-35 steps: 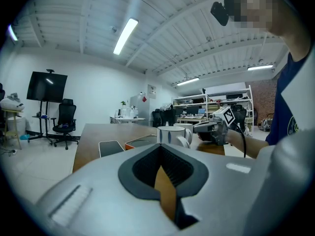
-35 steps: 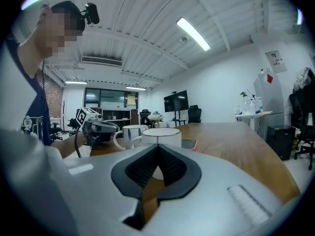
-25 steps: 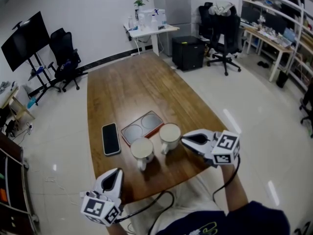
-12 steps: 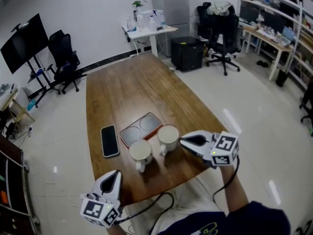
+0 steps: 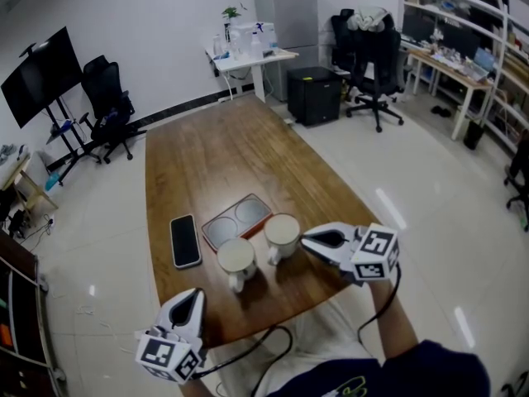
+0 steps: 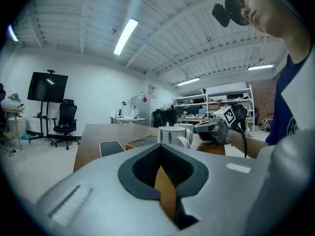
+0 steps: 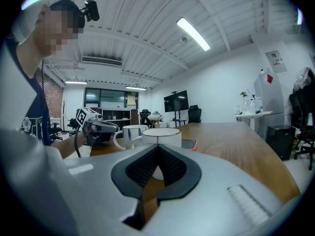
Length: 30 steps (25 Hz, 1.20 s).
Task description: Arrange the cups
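Observation:
Two white cups stand side by side near the front of the long wooden table [image 5: 223,155]. The left cup [image 5: 238,260] has its handle toward me, and the right cup [image 5: 283,234] sits just behind and to its right. Behind them lies an orange-rimmed tray [image 5: 237,219] with two round recesses. My right gripper [image 5: 306,240] is shut and empty, its tip close to the right cup's side. My left gripper [image 5: 192,296] is shut and empty at the table's front edge, a hand's width short of the left cup. In the right gripper view the nearer cup [image 7: 160,134] stands straight ahead of the jaws.
A black phone [image 5: 185,240] lies left of the tray. Office chairs [image 5: 372,52], a black cabinet [image 5: 312,93], a small white desk [image 5: 248,56] and a screen on a stand [image 5: 41,77] surround the table on the tiled floor.

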Available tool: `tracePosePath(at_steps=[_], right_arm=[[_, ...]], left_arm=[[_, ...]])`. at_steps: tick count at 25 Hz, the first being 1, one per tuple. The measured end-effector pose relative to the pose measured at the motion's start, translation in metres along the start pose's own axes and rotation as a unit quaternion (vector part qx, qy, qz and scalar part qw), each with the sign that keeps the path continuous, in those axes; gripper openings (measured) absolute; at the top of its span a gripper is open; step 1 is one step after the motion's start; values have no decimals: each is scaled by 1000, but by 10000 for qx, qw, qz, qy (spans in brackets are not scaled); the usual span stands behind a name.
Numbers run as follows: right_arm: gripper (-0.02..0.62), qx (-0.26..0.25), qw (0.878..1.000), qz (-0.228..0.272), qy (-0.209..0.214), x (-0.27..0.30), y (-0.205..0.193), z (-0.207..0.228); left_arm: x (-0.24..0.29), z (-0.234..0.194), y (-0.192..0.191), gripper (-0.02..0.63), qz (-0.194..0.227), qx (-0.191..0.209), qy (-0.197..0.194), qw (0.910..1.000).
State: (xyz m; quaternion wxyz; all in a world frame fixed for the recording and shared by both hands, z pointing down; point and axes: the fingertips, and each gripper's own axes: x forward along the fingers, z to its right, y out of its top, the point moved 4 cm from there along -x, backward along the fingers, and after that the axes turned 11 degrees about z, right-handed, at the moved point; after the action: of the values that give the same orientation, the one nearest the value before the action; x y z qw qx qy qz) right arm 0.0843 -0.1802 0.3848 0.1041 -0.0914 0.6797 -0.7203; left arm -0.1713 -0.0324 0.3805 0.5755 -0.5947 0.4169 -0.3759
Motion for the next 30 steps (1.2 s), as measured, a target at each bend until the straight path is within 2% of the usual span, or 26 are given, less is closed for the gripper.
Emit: tracePosePath(at_steps=[30], right_arm=[[0, -7, 10000, 19, -5, 0, 2, -1]], left_arm=[[-1, 1, 1, 5, 11, 5, 5, 10000]])
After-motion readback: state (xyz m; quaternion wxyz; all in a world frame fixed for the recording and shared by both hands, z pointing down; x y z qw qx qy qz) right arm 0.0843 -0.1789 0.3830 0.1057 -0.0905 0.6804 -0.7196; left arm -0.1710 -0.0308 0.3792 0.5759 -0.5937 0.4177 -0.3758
